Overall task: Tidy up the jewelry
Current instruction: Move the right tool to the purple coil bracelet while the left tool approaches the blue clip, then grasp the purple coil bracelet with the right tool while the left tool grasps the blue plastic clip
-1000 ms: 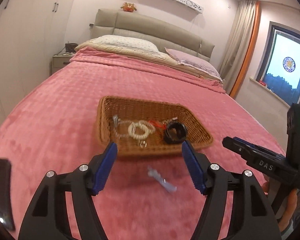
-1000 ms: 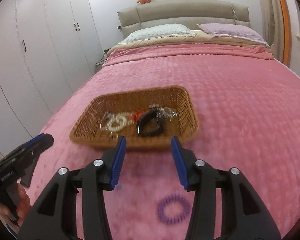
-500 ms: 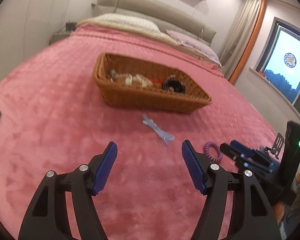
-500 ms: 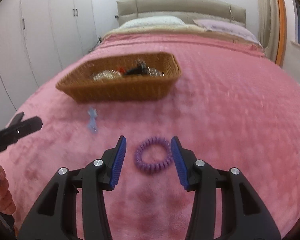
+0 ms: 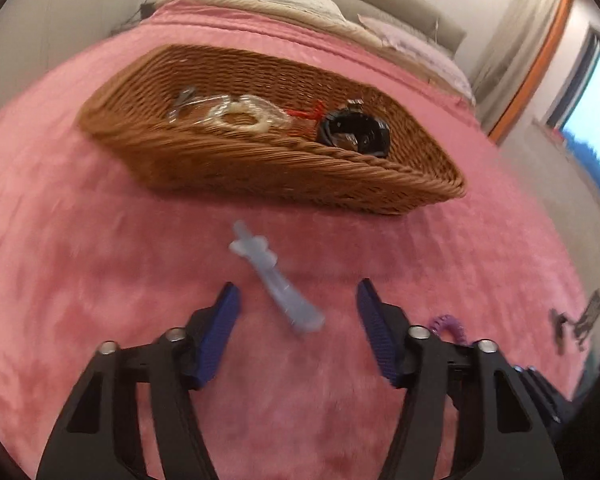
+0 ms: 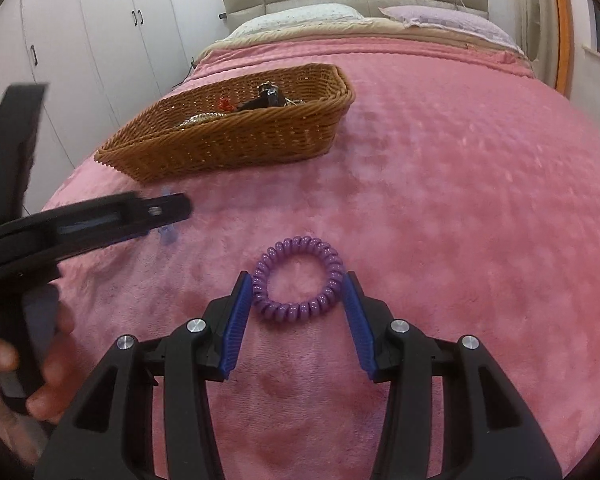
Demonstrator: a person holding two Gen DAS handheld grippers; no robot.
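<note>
Near the basket, our left gripper has been narrowing around the clip, untouched; our right gripper has dropped, bracketing the hair tie: two pickups next.

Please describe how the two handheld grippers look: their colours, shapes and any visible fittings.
Both the left gripper and right gripper have matte black, angular plastic frames with cut-out openings, silver round bolts at the joints, and jaws lined with ribbed blue pads. No cables or sleeves are visible.
</note>
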